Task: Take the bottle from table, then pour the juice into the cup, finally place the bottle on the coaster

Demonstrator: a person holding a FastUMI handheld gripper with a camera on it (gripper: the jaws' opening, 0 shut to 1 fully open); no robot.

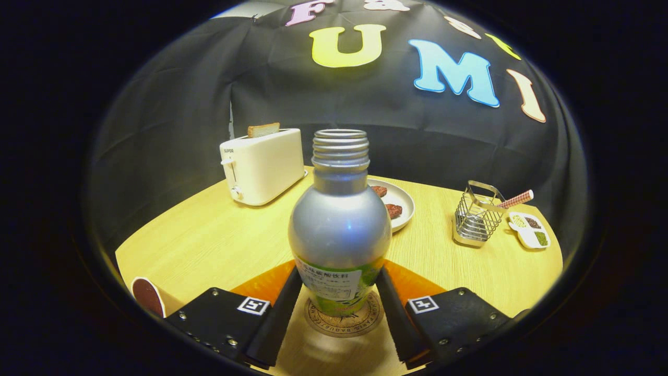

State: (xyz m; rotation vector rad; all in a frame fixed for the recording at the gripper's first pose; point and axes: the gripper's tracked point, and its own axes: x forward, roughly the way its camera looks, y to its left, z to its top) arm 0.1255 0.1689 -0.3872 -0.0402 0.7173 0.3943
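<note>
A silver bottle (pixel 339 230) with a green and white label and an open threaded neck stands upright on a round printed coaster (pixel 365 319) on the wooden table (pixel 209 245). My gripper (pixel 340 277) holds it low on the label: both fingers (pixel 284 308) press against its sides, so the gripper is shut on the bottle. To the left of the fingers, near the table's front edge, is a white cup (pixel 147 296) with dark reddish liquid inside.
Beyond the bottle on the left stands a white toaster (pixel 263 167) with a slice of bread in it. A white plate (pixel 399 201) with dark pieces lies behind the bottle. At the right are a wire holder (pixel 475 219) and a small divided dish (pixel 529 230).
</note>
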